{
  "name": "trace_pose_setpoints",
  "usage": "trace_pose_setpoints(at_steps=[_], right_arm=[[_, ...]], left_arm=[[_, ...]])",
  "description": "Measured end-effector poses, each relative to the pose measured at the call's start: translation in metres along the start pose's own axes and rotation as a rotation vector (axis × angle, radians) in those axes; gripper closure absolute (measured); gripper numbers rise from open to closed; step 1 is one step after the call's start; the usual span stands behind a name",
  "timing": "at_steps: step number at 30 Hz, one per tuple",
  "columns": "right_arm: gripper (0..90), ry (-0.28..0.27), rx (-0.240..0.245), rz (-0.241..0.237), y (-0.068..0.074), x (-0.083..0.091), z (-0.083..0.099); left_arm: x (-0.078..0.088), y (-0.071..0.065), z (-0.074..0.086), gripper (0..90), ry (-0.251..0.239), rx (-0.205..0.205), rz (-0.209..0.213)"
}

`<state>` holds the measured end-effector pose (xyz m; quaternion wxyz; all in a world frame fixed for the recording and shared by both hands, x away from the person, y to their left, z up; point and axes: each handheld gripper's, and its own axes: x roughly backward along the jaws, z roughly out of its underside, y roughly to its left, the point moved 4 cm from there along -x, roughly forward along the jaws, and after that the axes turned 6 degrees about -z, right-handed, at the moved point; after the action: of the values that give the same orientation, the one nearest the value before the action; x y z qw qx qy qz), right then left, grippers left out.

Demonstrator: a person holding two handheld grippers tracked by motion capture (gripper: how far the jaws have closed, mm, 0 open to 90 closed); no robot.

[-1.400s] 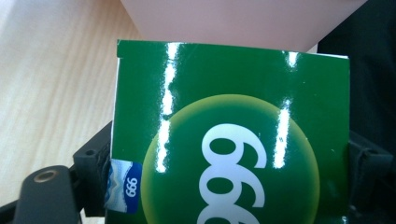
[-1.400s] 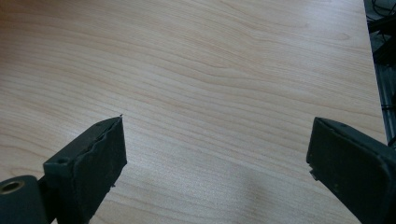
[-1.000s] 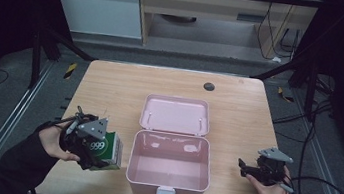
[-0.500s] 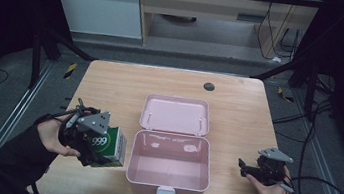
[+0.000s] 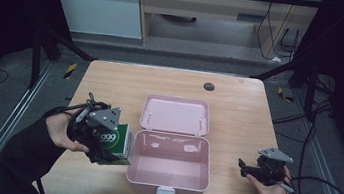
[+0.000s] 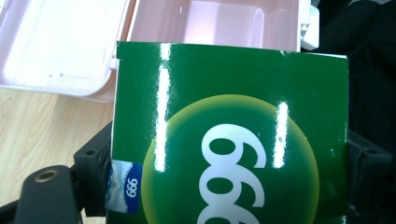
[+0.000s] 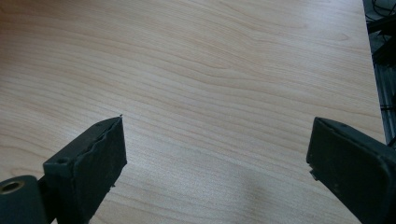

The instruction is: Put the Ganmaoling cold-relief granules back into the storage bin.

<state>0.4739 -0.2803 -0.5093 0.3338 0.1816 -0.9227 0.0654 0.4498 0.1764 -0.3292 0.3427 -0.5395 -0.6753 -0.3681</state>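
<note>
The left tongs (image 5: 103, 141) clamp a green box (image 5: 116, 142) marked 999, held just left of the open pink case (image 5: 168, 177) on the wooden surface (image 5: 238, 111); the right tongs (image 5: 243, 169) rest near the right edge, jaws spread wide over bare wood.

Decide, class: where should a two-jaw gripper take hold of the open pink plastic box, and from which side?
Probably the right side wall of the pink plastic box, from above, one jaw inside and one outside. The thin upright wall suits jaws, the tray is bare, and the open right gripper rests nearest.
</note>
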Motion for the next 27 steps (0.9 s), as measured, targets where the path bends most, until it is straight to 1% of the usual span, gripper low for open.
trace_pose_setpoints(at_steps=[3, 7, 14, 17, 20, 27], right_arm=[[5.1, 0.000, 0.002, 0.001, 0.000, 0.000, 0.000], [5.1, -0.001, -0.001, -0.002, 0.000, 0.000, 0.000], [5.1, -0.002, -0.006, -0.005, -0.001, 0.000, 0.001], [5.1, -0.001, 0.001, -0.002, -0.001, -0.001, 0.001], [5.1, 0.000, -0.002, -0.004, -0.001, -0.001, 0.001], [5.1, -0.001, -0.002, -0.006, -0.001, -0.001, 0.000]], left_arm=[[0.000, 0.001, -0.008, 13.8, -0.003, -0.006, 0.003], [-0.002, 0.002, -0.020, 13.8, -0.002, -0.025, 0.008], [-0.010, 0.002, -0.038, 13.8, -0.002, -0.042, 0.022], [-0.014, 0.003, -0.046, 13.8, 0.001, -0.059, 0.031], [-0.018, 0.003, -0.053, 13.8, 0.006, -0.070, 0.034], [-0.027, 0.002, -0.066, 13.8, 0.005, -0.083, 0.048]])
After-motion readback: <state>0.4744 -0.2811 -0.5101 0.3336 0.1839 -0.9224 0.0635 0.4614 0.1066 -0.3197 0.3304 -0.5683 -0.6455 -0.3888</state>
